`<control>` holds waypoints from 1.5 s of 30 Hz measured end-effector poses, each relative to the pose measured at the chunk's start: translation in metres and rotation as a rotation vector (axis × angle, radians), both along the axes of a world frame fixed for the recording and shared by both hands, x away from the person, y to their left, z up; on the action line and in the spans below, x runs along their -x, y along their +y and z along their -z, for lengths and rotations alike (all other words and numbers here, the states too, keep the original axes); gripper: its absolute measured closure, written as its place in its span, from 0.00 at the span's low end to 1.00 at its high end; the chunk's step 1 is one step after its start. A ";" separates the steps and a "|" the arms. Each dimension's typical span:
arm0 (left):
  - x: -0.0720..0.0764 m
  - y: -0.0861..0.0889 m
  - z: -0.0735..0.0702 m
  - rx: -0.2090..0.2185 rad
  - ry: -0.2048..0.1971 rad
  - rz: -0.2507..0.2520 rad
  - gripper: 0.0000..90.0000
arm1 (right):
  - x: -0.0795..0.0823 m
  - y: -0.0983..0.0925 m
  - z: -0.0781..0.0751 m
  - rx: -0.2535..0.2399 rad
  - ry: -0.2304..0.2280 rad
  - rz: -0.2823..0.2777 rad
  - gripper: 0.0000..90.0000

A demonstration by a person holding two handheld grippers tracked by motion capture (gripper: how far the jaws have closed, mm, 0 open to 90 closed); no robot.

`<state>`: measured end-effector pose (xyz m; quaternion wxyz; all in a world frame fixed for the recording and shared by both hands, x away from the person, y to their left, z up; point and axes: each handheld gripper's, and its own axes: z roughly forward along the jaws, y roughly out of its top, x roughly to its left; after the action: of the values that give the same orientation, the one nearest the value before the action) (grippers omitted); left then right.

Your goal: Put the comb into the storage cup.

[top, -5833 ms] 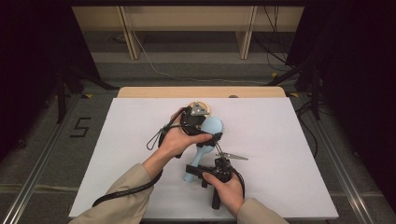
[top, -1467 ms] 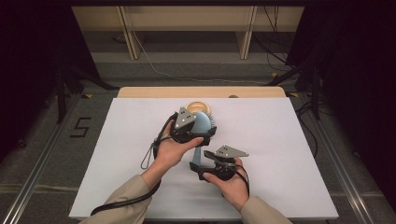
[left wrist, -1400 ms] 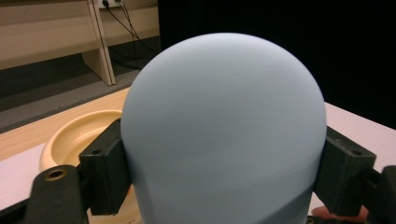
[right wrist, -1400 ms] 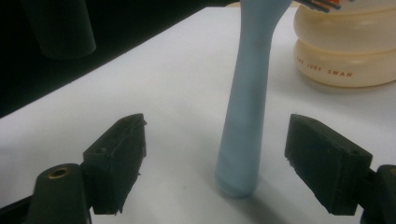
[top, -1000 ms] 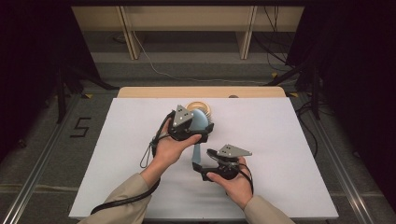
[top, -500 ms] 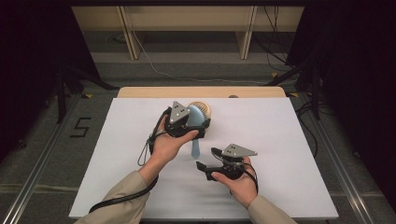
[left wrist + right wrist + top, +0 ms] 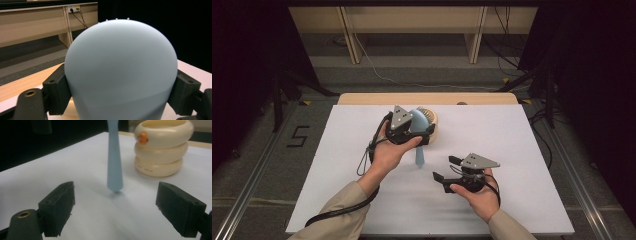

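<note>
A pale blue brush-like tool with a rounded head [image 7: 417, 119] and a slim handle [image 7: 419, 156] stands upright, handle down. My left gripper [image 7: 416, 131] is shut on it. In the left gripper view both pads press the sides of the head [image 7: 120, 70], with the left gripper [image 7: 121, 96] around it. My right gripper [image 7: 444, 168] stands open, nearer the front and right of the handle. In the right gripper view the handle [image 7: 114, 162] hangs ahead of the open right gripper [image 7: 122, 212], with its tip close to the table and nothing between the jaws.
A cream container shaped like stacked rings [image 7: 160, 147], with a small orange knob, stands on the white table top [image 7: 522, 150] just behind the tool; in the high view this container [image 7: 433, 120] is partly hidden. A wooden edge [image 7: 362, 98] runs along the far side.
My right gripper has drawn away from the handle, to the right and a little up. The left gripper still holds the tool in nearly the same place.
</note>
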<state>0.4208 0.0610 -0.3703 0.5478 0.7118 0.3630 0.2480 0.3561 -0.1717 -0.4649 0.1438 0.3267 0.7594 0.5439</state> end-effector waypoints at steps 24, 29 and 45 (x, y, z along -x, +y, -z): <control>-0.004 0.005 -0.009 -0.008 -0.007 -0.009 0.21 | 0.014 -0.064 -0.007 0.002 -0.033 0.115 0.18; -0.005 0.006 -0.011 -0.008 -0.010 -0.016 0.21 | 0.017 -0.075 -0.009 0.006 -0.045 0.139 0.18; -0.010 0.010 -0.025 -0.005 -0.024 -0.030 0.21 | 0.025 -0.089 -0.007 0.019 -0.048 0.170 0.18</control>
<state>0.4309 0.0707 -0.3456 0.5464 0.7047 0.3664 0.2655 0.3316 -0.2612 -0.4583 0.2110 0.3755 0.7303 0.5302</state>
